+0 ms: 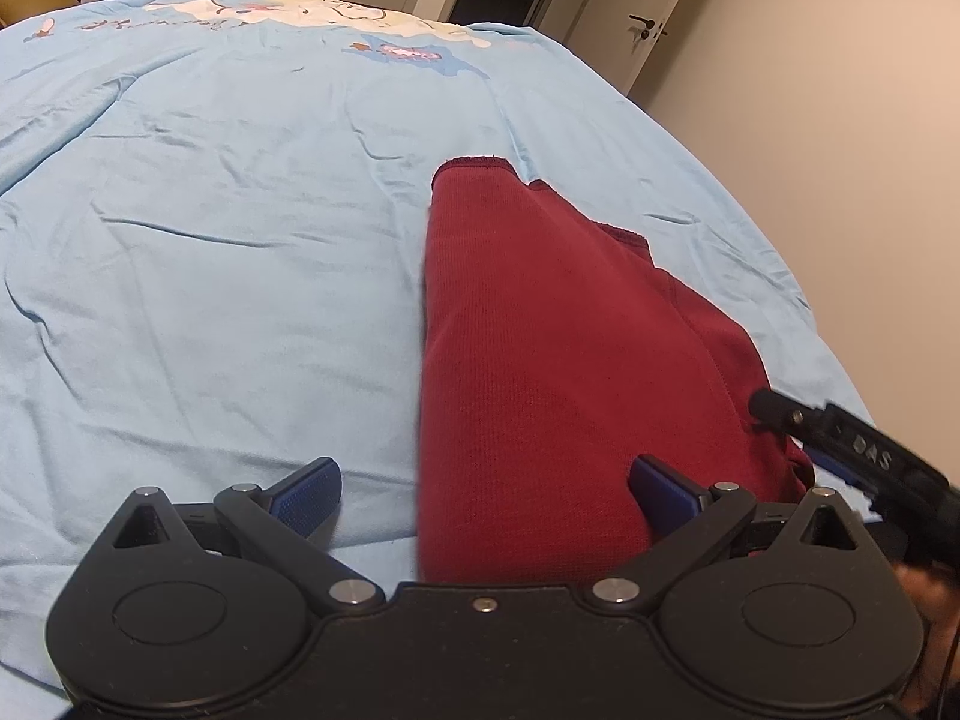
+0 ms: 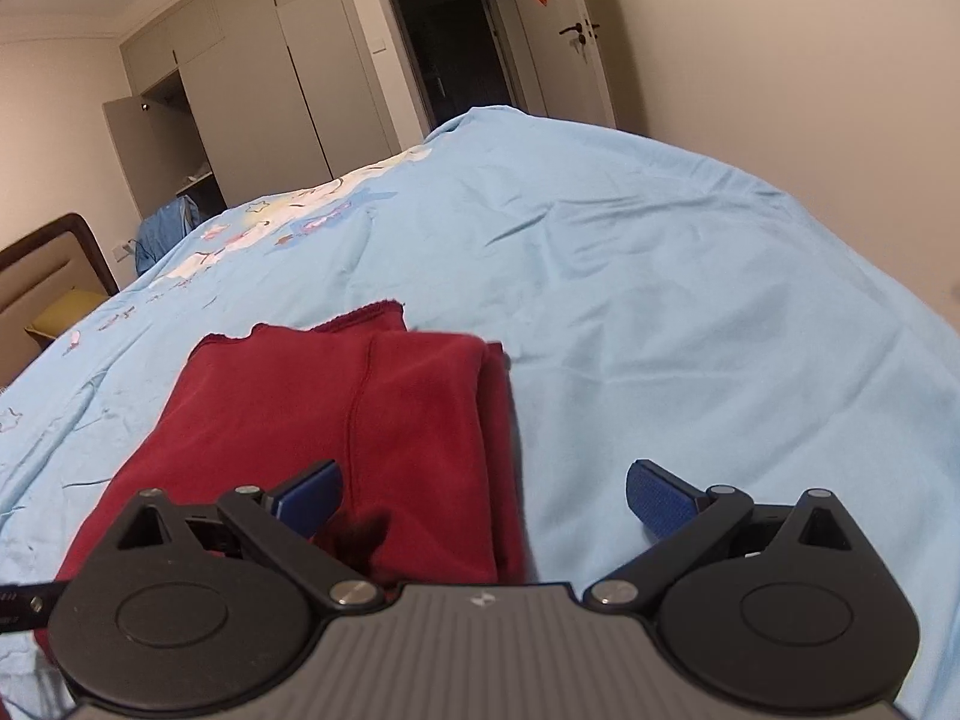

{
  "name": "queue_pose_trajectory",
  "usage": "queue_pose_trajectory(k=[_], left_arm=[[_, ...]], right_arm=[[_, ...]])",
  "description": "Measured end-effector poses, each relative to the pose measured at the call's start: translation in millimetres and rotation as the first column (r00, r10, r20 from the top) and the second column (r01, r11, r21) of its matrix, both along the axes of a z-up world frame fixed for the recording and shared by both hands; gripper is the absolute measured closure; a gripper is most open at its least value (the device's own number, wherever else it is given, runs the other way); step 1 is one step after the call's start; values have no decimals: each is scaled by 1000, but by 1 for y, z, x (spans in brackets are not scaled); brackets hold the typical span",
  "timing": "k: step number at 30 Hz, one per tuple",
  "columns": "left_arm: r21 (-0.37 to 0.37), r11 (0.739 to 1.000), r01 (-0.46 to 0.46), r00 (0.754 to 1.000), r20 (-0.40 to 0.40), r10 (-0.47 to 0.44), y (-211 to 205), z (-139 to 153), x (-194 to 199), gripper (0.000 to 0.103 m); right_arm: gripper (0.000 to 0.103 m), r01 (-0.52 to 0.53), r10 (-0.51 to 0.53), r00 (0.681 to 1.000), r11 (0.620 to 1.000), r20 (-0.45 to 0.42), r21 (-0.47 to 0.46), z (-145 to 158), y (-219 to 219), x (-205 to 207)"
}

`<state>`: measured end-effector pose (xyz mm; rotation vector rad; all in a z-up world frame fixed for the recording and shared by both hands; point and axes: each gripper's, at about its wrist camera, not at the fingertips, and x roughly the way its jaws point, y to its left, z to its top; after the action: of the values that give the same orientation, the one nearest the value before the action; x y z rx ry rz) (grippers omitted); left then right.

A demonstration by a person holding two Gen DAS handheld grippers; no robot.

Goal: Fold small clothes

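Near the bottom of both wrist views, your two grippers hung over the near end of the dark red knitted garment (image 1: pixel 540 360), and neither one held it. Your left gripper (image 1: pixel 485 495) stood spread wide, one blue pad (image 1: pixel 309 495) over the light blue printed bed sheet (image 1: pixel 210 300) and the other over the red cloth. Your right gripper (image 2: pixel 485 495) was just as wide, its left pad above the garment and its right pad (image 2: pixel 660 498) above bare sheet.

The risk, as I judged it, lay in the next pinch. The garment was already doubled, with several layers stacked along its right edge in the right wrist view; if you closed on only the top layer, the lower ones would drag and the fold would fan apart. A pad set too low could also catch the wrinkled sheet and pull it up with the cloth.

The garment itself lay lengthwise from lower centre toward mid-frame, on the bed. It was ribbed, soft and thick, with a raised seam running along it and uneven, frayed-looking hems at the far end that did not line up.
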<state>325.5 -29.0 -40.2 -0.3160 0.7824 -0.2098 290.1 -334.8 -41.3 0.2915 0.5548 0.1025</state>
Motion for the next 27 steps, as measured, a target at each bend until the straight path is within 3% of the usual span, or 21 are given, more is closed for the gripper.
queue_pose_trajectory(k=[2,5,8,10,13,16,21,27], left_arm=[[-7,1000,3,1000,-3,-3,1,-1,1,1],[-11,1000,7,1000,-7,-7,1,-3,3,1],[-12,1000,11,1000,-10,-11,1,-3,5,1],[-11,1000,14,1000,-10,-14,1,-3,6,1],[-14,1000,18,1000,-10,-18,2,-4,6,1],[-19,1000,19,1000,-11,-19,2,-4,7,1],[-18,1000,18,1000,-12,-19,0,-5,7,1],[-32,999,19,1000,-15,-19,0,-4,7,1]], right_arm=[[2,-7,7,1000,1000,19,11,3,0,8],[17,-34,32,998,999,44,31,9,1,20],[38,-50,50,998,999,36,18,9,6,33],[58,-57,57,998,998,20,15,7,8,42],[78,-61,61,998,998,15,-3,5,12,50],[90,-62,64,997,997,46,-41,10,16,51],[93,-65,77,991,992,108,-107,18,18,54],[93,-64,70,996,991,46,-120,-2,16,65]])
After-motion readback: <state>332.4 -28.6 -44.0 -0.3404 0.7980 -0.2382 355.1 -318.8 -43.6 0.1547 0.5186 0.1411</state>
